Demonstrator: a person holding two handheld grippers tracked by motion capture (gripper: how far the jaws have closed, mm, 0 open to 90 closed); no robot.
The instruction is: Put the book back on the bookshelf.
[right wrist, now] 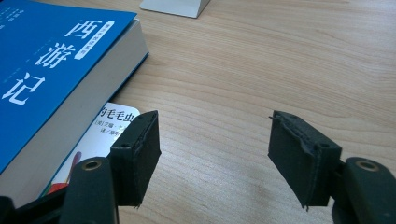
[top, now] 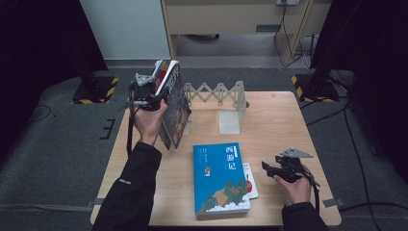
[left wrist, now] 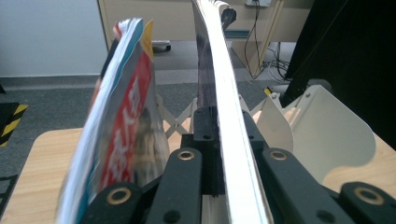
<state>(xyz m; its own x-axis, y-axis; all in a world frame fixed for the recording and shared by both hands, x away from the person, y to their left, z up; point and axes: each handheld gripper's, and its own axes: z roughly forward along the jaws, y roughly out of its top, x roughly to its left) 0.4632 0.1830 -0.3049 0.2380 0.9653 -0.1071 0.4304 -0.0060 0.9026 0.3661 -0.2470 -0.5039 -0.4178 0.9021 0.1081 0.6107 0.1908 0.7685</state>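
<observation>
My left gripper pinches a dark-covered magazine, glossy and upright above the table's far left corner, its white page edges bowing between my jaws; a second, red-lettered magazine leans just beside. A thick blue book lies flat at the near edge over a thin white booklet. My right gripper rests near the right edge, jaws spread, nothing between. Pale wood table, white folding bookstand at the far edge, grey carpet around.
</observation>
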